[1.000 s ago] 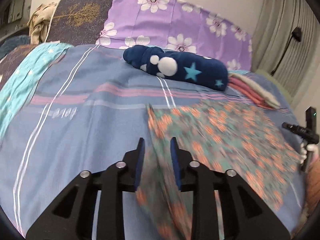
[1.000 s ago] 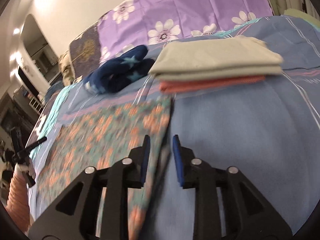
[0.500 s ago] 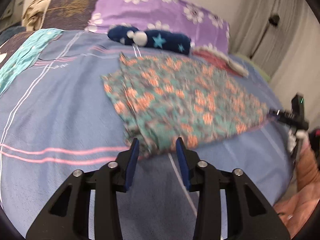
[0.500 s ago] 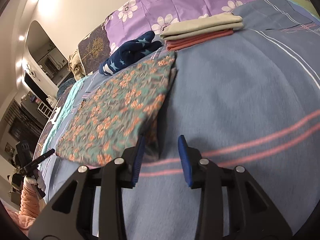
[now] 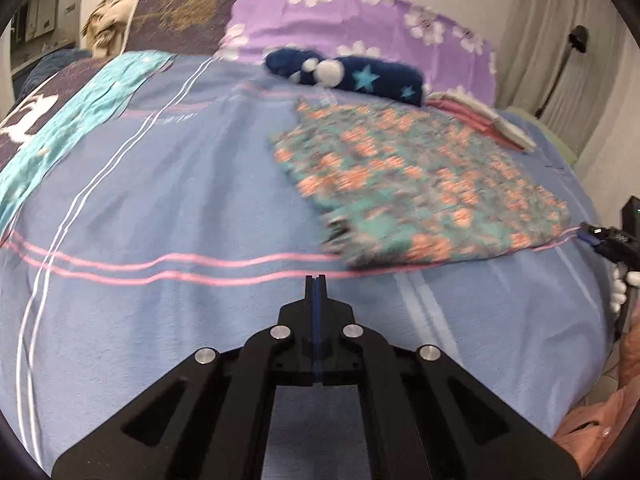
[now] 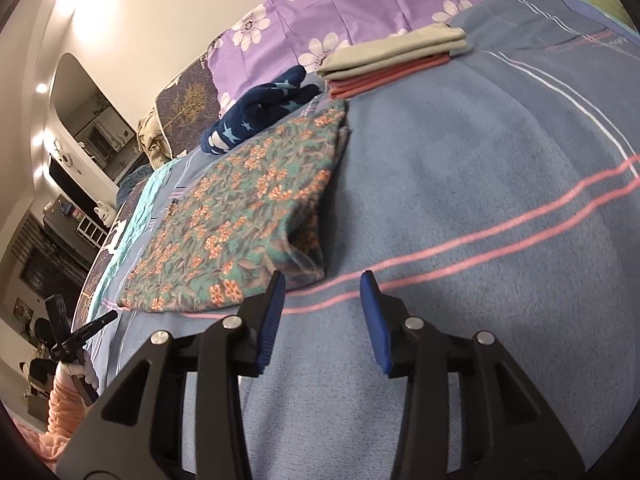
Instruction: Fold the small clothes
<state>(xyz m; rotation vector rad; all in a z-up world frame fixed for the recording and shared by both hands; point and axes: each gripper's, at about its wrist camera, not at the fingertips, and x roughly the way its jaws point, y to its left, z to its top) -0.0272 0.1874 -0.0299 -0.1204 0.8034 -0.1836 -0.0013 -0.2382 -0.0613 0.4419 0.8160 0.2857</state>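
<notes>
Blue striped bed blanket (image 5: 160,200) under a folded teal floral cloth (image 5: 420,184).
Left hand-held gripper (image 5: 315,280) clenched empty, level above the blanket; right hand-held gripper (image 6: 322,280) released beside the cloth's corner.

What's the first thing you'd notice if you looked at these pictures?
The flowery cloth, teal with orange blossoms, lying folded on the blue blanket, just past the open right gripper. Behind it sit a navy star bundle and a neat folded stack by the purple pillow.

A home bedroom. A bed under a blue striped blanket (image 5: 168,184) fills the view, with a purple floral pillow (image 5: 360,12) at twelve o'clock. Curtains (image 5: 560,40) hang at two o'clock.
</notes>
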